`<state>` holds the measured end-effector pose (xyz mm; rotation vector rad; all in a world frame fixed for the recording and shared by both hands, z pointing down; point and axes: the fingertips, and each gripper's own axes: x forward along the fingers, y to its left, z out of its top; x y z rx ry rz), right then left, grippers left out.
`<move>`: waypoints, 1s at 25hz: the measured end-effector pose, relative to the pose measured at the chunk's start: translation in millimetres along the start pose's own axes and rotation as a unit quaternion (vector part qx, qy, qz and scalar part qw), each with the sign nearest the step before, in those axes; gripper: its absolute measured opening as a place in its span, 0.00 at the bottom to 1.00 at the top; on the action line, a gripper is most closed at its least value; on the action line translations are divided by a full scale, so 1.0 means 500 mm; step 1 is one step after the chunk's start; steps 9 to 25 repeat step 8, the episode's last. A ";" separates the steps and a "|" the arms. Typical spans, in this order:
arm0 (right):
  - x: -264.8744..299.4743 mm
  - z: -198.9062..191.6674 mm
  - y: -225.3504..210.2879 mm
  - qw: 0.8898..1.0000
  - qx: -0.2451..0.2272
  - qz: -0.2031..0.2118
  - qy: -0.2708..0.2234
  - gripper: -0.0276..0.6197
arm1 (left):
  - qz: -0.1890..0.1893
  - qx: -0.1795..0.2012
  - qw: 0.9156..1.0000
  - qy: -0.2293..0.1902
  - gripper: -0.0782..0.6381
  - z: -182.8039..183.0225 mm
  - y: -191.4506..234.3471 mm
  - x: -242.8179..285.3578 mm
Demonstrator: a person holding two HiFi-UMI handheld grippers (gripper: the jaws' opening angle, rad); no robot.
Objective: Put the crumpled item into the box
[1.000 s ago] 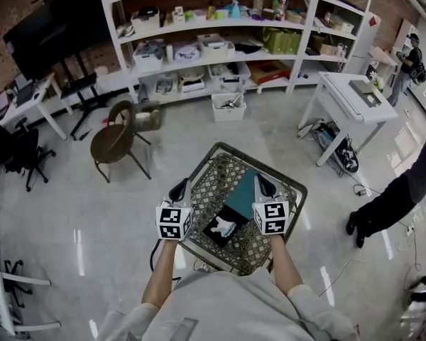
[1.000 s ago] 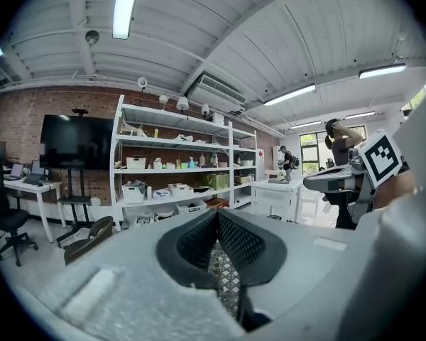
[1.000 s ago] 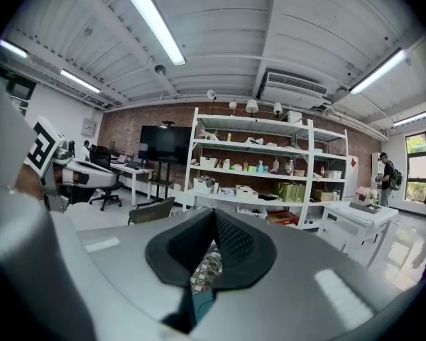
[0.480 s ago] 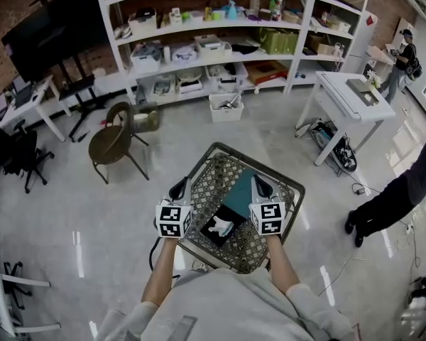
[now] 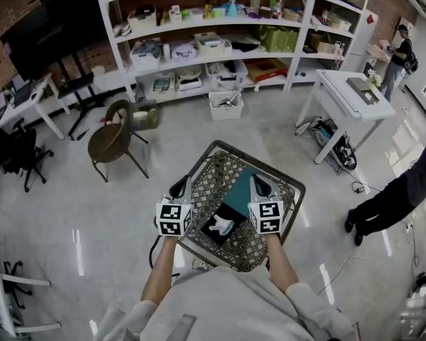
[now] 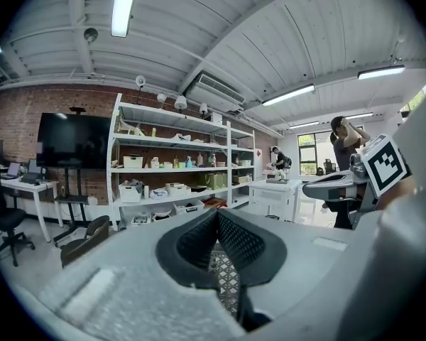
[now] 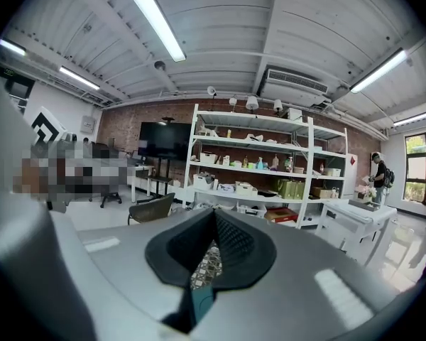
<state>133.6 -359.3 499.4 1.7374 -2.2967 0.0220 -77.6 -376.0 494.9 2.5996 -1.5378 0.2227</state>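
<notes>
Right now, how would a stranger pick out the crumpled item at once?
Find the small patterned table before the white shelves. A black square lies on it beside a teal panel; the crumpled item is the only white lump, on that black square.

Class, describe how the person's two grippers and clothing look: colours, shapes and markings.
The left gripper and right gripper each have a grey body, pointed black mesh-textured pads and a white cube with black square markers. The person wears a light grey short-sleeved top.
</notes>
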 end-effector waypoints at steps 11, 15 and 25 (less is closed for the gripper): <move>0.009 -0.011 0.005 1.000 -0.002 0.004 0.006 0.04 | -0.001 0.003 1.000 0.006 0.12 -0.013 0.001 0.004; 0.009 -0.011 0.005 1.000 -0.002 0.004 0.006 0.04 | -0.001 0.003 1.000 0.006 0.12 -0.013 0.001 0.004; 0.009 -0.011 0.005 1.000 -0.002 0.004 0.006 0.04 | -0.001 0.003 1.000 0.006 0.12 -0.013 0.001 0.004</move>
